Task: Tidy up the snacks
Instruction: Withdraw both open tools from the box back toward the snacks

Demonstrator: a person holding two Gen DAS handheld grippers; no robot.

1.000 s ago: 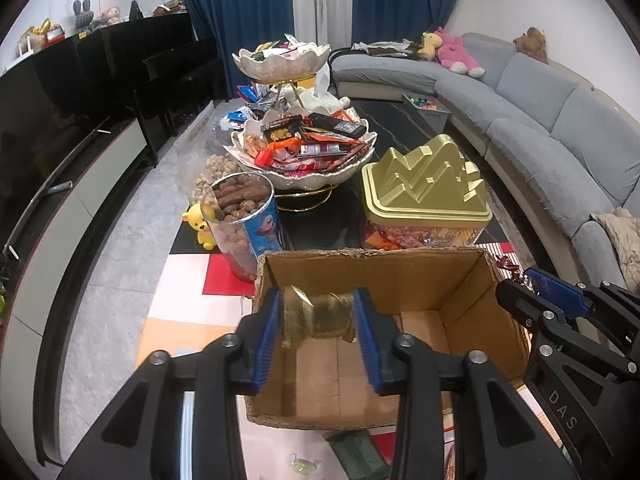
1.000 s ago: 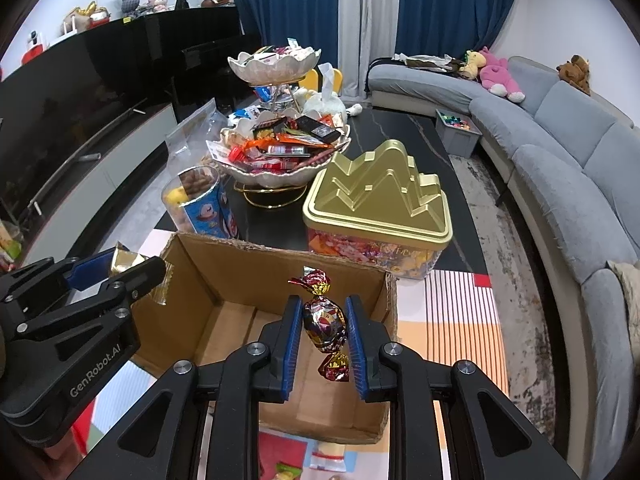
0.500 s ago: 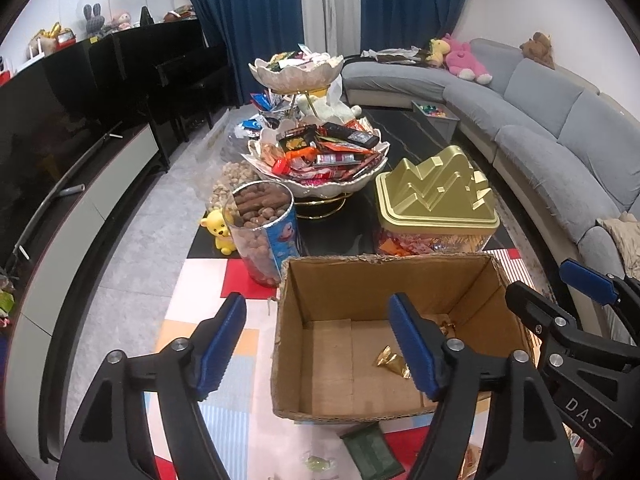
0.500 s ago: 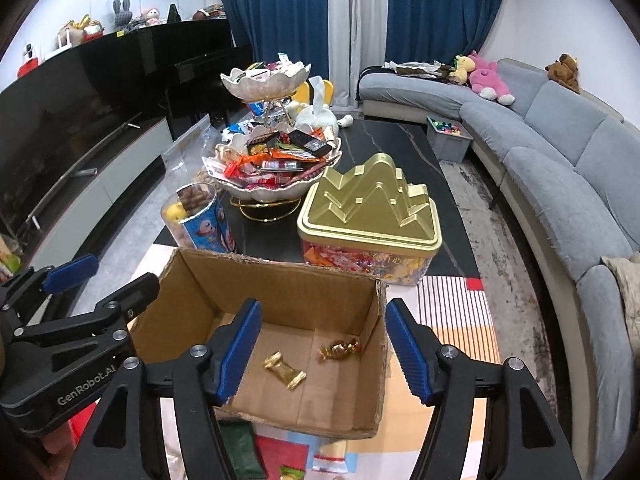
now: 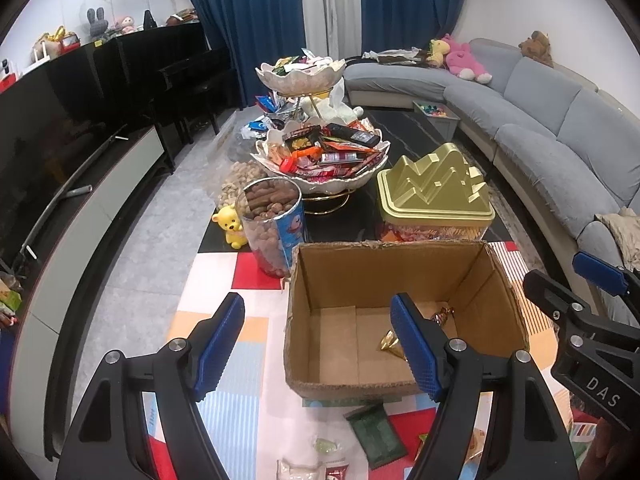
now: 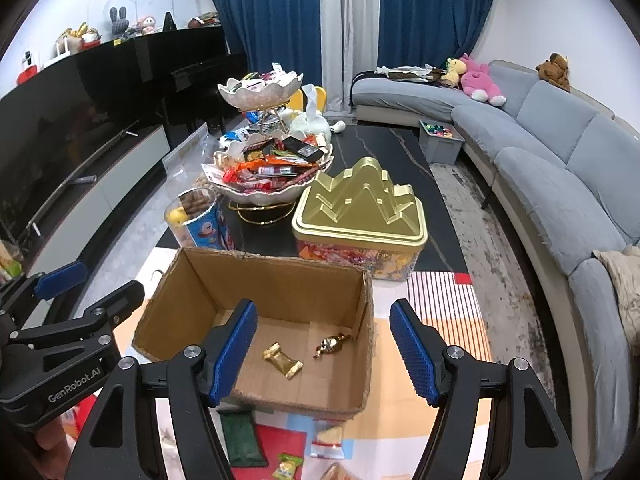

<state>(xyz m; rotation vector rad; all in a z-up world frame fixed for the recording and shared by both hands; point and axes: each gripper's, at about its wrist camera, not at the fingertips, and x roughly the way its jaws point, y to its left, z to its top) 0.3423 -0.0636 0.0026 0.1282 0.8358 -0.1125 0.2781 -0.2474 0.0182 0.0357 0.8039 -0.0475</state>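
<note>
Hovering above the cardboard box (image 6: 256, 312), the left gripper (image 5: 320, 344) and right gripper (image 6: 324, 344) both have fingers spread wide, holding nothing. A gold candy (image 6: 282, 360) and a dark foil candy (image 6: 332, 345) lie apart on the box floor, near its right wall.

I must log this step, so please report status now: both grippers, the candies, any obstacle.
Left gripper open, empty. Right gripper open, empty. Gold candy and dark candy lie apart in the cardboard box. Nothing blocks the box.
</note>
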